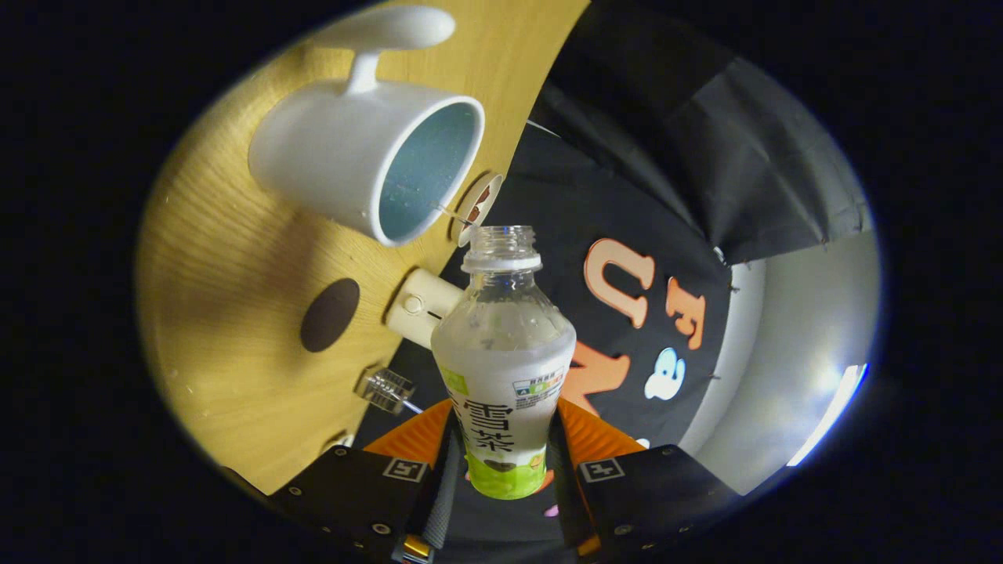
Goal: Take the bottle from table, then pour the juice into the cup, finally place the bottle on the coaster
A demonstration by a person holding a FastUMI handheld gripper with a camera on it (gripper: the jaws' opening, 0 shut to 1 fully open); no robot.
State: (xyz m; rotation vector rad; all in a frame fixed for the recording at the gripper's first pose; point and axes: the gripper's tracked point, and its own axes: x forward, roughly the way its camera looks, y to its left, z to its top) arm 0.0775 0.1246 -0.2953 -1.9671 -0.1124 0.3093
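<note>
Gripper view, tilted hard: I see the gripper (505, 462) clamped on the bottle (504, 360), both fingers (415, 446) pressing its labelled lower body. Cap off, neck open and pointing away from the fingers toward the cup (368, 157). Pale milky liquid sits in the bottle from shoulder down; droplets cling inside the clear upper part. Cup is white with a handle, standing on the wooden table (227, 282), just beyond the bottle mouth; its bluish inside looks wet, though I cannot tell how much it holds. Dark round coaster (330, 314) lies on the table beside the cup, apart from it. A small clear ribbed piece (385, 388), possibly the cap, and a white cylinder (421, 307) lie near the table's edge, close beside the bottle.
</note>
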